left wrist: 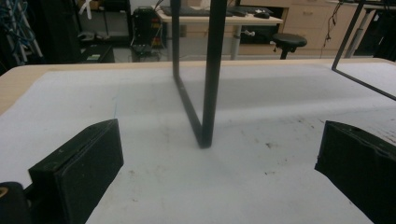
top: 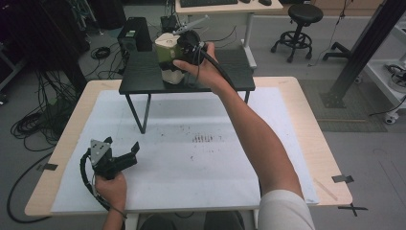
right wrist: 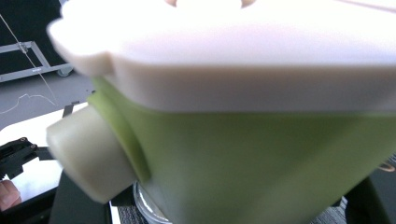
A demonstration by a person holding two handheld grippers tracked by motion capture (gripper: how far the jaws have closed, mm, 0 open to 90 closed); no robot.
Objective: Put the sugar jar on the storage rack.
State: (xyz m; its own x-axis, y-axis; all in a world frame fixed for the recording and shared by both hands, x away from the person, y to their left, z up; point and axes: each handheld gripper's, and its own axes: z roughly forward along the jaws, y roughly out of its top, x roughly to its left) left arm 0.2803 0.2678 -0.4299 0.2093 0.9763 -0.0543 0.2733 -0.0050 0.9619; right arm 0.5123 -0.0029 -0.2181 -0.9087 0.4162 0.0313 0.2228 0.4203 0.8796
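Up on the small black stand (top: 143, 76) at the far side of the tabletop (top: 297, 124), the right tongs (top: 184, 48) are closed about as tightly as they go on a green container (top: 167, 53) with a pale cream lid (top: 166, 40). From above, the person's right hand (top: 203, 69) wraps the tool's body and the arm stretches diagonally across the white mat (top: 191, 163), with the black cable running back along the wrist. The container appears to rest on the stand's dark top, near its middle, with a whitish lower part beneath the green body. In the right gripper view the green container (right wrist: 261, 168) sits very close to the lens and blurred; its cream lid (right wrist: 243, 60) overhangs the walls, a pale rounded knob (right wrist: 88, 154) sticks out from one side, and a clear round base shows under it. The jaws themselves are hidden behind the container there. Nearer the person, the left tongs (top: 125, 152) lie low over the mat at the near left, held by the left hand (top: 111, 188), well apart from the stand. Their jaws stand wide open with nothing between them; in the left gripper view they frame one black leg (left wrist: 208, 93) of the stand planted on the mat.
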